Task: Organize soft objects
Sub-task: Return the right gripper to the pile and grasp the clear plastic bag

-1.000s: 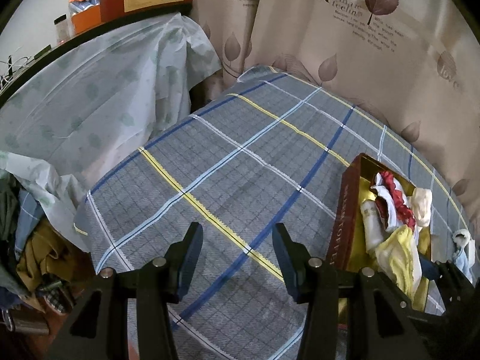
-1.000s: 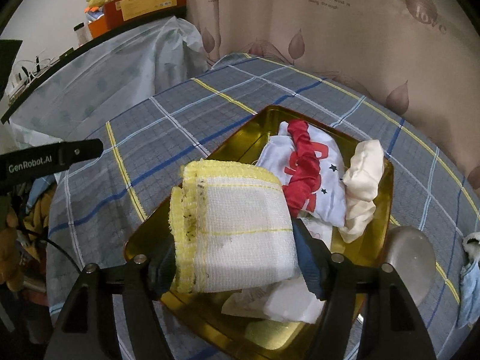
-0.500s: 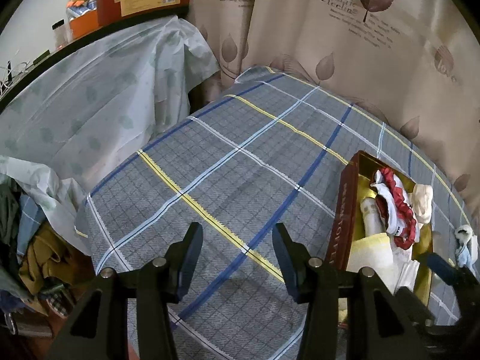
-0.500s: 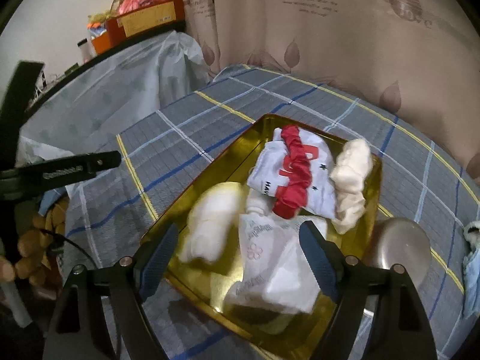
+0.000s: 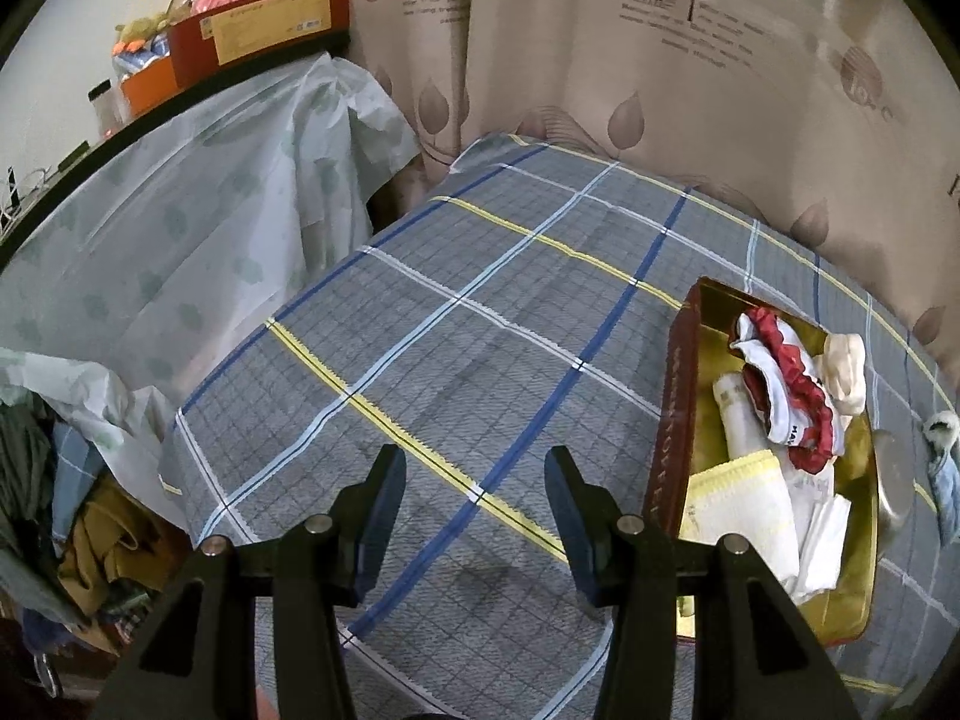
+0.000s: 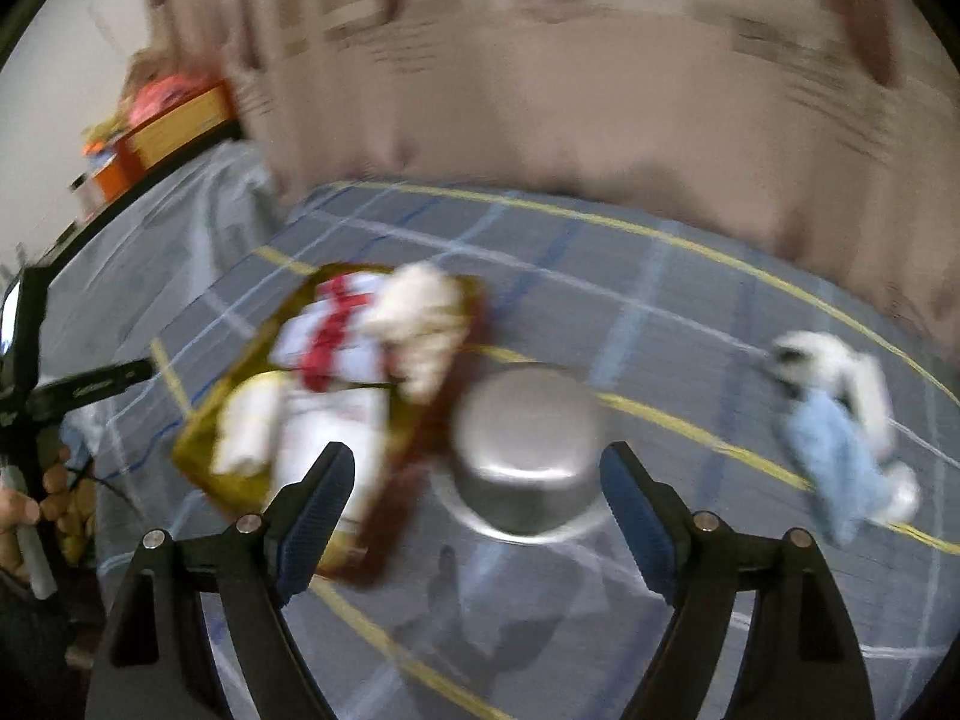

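Observation:
A gold-lined box with a dark red wall sits on the plaid cloth at the right. In it lie a yellow-edged white cloth, a red and white garment and a cream soft piece. My left gripper hovers open and empty over bare plaid, left of the box. The right wrist view is blurred by motion. There my right gripper stands open with nothing held, above an upturned metal bowl. The box lies to its left and a blue and white soft item to its right.
A beige leaf-print curtain hangs behind the table. A covered shelf with orange boxes stands at the left, and a clothes pile sits below it. A person's hand shows at the left edge.
My right gripper let go of the yellow-edged cloth, which now lies in the box. It opened and swung right, over the metal bowl. The left gripper stayed put.

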Demonstrator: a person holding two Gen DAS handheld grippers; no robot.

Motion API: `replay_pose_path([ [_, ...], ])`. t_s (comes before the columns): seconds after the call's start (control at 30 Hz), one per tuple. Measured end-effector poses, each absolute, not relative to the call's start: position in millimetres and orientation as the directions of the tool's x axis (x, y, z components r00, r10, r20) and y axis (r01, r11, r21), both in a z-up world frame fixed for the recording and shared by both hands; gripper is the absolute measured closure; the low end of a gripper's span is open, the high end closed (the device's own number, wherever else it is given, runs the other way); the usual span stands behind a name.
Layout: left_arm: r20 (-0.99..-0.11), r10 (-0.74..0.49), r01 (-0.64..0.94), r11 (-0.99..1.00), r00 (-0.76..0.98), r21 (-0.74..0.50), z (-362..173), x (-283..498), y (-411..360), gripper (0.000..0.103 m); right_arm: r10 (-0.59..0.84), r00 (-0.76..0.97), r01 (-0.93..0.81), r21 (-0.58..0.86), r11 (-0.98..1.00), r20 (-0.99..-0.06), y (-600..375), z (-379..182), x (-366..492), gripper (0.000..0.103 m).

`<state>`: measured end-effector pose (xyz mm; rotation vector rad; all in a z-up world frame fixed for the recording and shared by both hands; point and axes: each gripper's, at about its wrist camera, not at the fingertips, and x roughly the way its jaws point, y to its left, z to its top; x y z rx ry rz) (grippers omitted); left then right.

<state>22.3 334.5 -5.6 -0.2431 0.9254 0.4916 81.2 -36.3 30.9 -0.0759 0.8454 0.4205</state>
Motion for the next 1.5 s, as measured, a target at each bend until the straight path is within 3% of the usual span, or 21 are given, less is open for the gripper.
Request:
replay_pose_path([
  [0.27, -0.811, 0.324, -0.467, 0.881, 0.488, 0.072, -12, 27, 320, 0.054, 0.101, 0.658, -0.139, 0.012, 0.990, -0.746, -166, 36, 100, 0.021],
  [0.5, -0.809, 0.326, -0.417, 0.902, 0.490, 0.111, -13, 29, 301, 0.054, -0.019, 0.619, 0.021, -0.008, 1.000, -0.785, -249, 5, 127, 0.021],
  [0.93, -0.811, 0.250, -0.265, 0.956, 0.529, 0.122, 8, 49, 236, 0.054, -0.040, 0.536, 0.063, -0.007, 0.998, -0.843, -283, -57, 186, 0.021],
  [1.0, -0.809, 0.249, -0.241, 0.961, 0.532, 0.137, 10, 52, 226, 0.054, -0.039, 0.532, 0.063, -0.007, 0.998, -0.846, -285, -64, 190, 0.023],
  [1.2, -0.819, 0.210, -0.181, 0.975, 0.534, 0.131, 9, 64, 200, 0.054, -0.026, 0.520, 0.056, 0.004, 0.998, -0.854, -290, -78, 187, 0.044],
  [1.5, -0.817, 0.141, -0.049, 0.989, 0.559, 0.137, 13, 89, 141, 0.054, -0.048, 0.580, 0.081, -0.002, 0.997, -0.813, -303, -78, 168, 0.052],
])
